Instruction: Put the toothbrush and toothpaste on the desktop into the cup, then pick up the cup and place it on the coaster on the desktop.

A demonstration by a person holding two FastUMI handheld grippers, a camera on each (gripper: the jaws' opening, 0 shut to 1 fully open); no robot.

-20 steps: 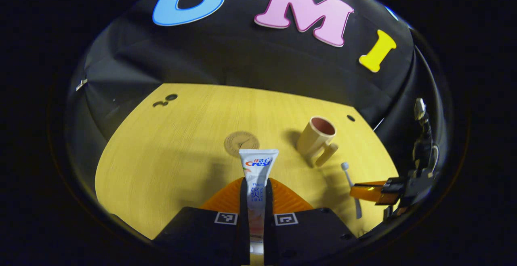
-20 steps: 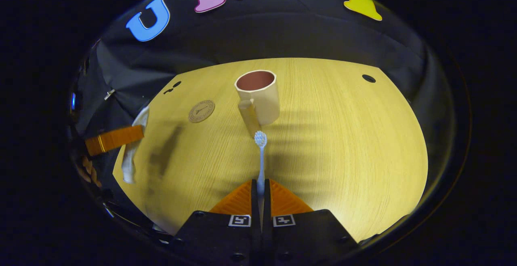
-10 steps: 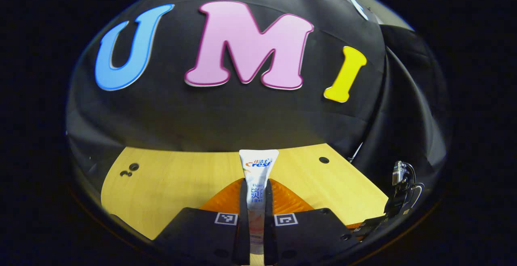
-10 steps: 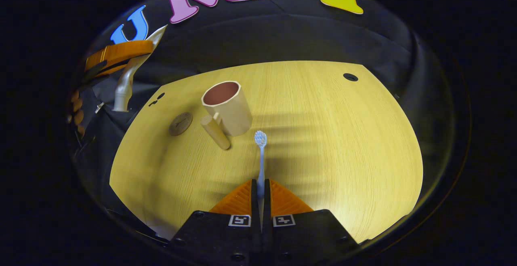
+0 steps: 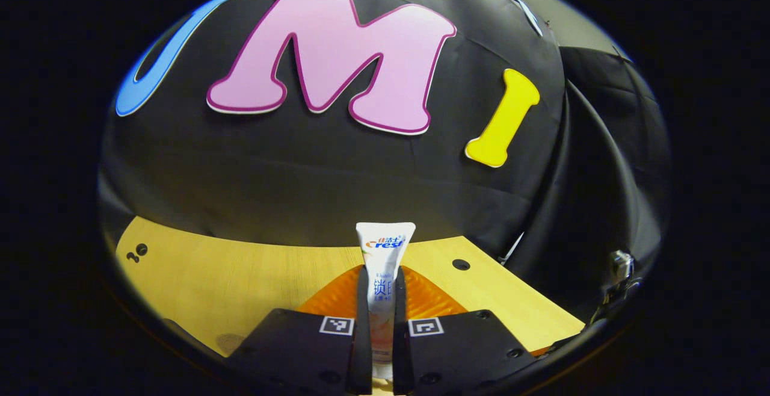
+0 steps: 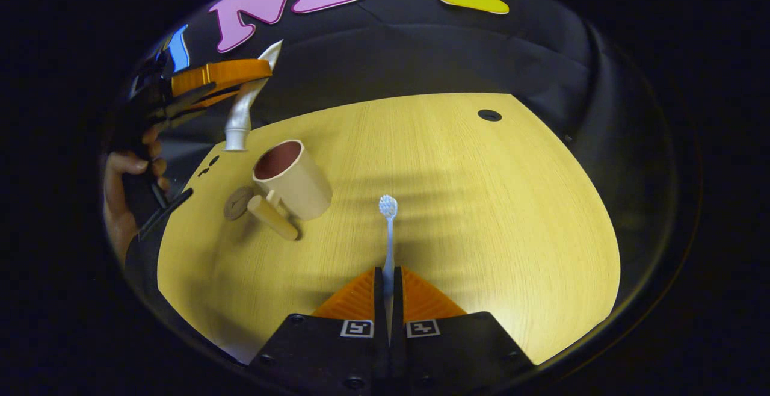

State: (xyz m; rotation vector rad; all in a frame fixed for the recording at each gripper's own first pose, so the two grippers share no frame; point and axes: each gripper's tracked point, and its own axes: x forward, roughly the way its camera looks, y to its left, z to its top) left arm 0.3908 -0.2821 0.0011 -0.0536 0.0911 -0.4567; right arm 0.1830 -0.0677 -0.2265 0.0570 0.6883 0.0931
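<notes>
1. The left gripper (image 6: 240,86), at the far left of the right gripper view with a person's hand (image 6: 120,194) under it, has risen from desk height over the last second. It holds the white squeezable toothpaste tube (image 6: 240,116) just above and beside the beige handled cup (image 6: 293,180), so the drop into the cup looks close.
2. Its fingers are clamped on the tube's middle (image 5: 383,287). The tube's long axis runs near vertical, cap end down toward the cup's mouth, crimped end up.
3. The round brown coaster (image 6: 239,202) lies flat on the yellow wooden desktop (image 6: 511,215), touching or just left of the cup's handle.
4. The right gripper (image 6: 388,281) is clenched on the slim pale-blue toothbrush (image 6: 388,233), which points straight ahead along the fingers, bristle head forward. The cup has slid leftward in this view, so this hand has swung away, likely waiting its turn.
</notes>
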